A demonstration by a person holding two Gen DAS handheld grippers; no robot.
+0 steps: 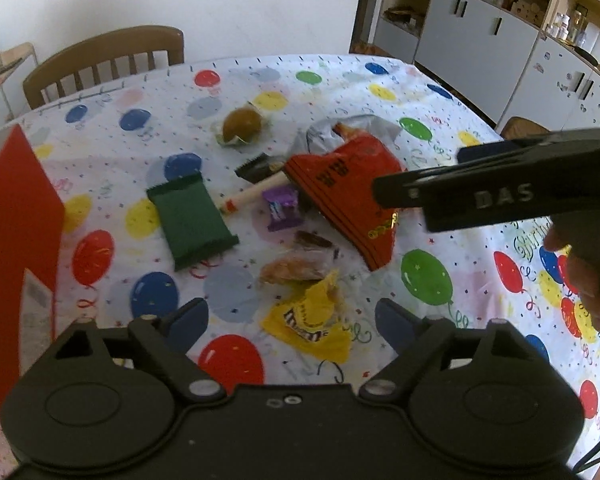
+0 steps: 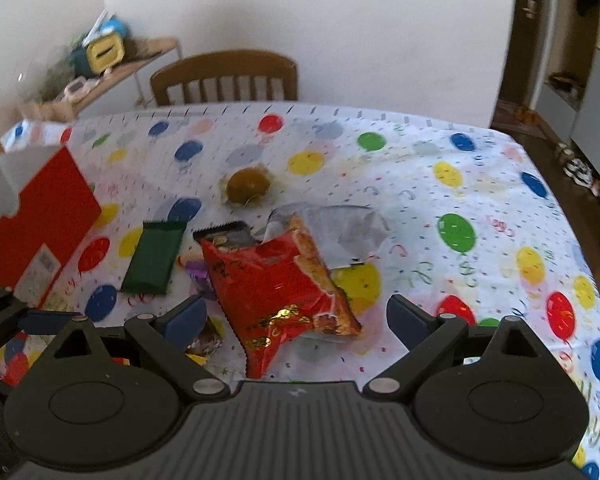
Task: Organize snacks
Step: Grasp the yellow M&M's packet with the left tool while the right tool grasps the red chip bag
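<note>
The left gripper (image 1: 291, 318) hangs released over the near part of the table (image 1: 380, 80), jaws wide, nothing between them; a yellow candy pack (image 1: 306, 328) lies on the cloth below the gap. The right gripper (image 2: 296, 320) is also spread and empty, poised above the near end of the red bag (image 2: 276, 280). In the left wrist view it reaches in from the right side, crossing over that red bag (image 1: 340, 188), with the person's hand (image 1: 584, 272) on its grip.

The snacks cluster mid-table: a green bar (image 1: 192, 220) to the left, a purple candy (image 1: 282, 208) and a cream stick (image 1: 252, 196) between it and the bag, a dark wrapper (image 1: 256, 168) tucked against the bag's far edge, a silver bag (image 2: 340, 228) under the red one. A round brown pastry (image 2: 247, 186) sits apart, farther back. A clear-wrapped biscuit (image 1: 292, 268) lies just beyond the yellow pack.

A red box (image 2: 40, 216) stands at the left edge, close to the green bar. The cloth is bare along the far edge and over the whole right side. A chair (image 2: 224, 76) stands behind the far edge; cabinets (image 1: 480, 48) lie off to the right.
</note>
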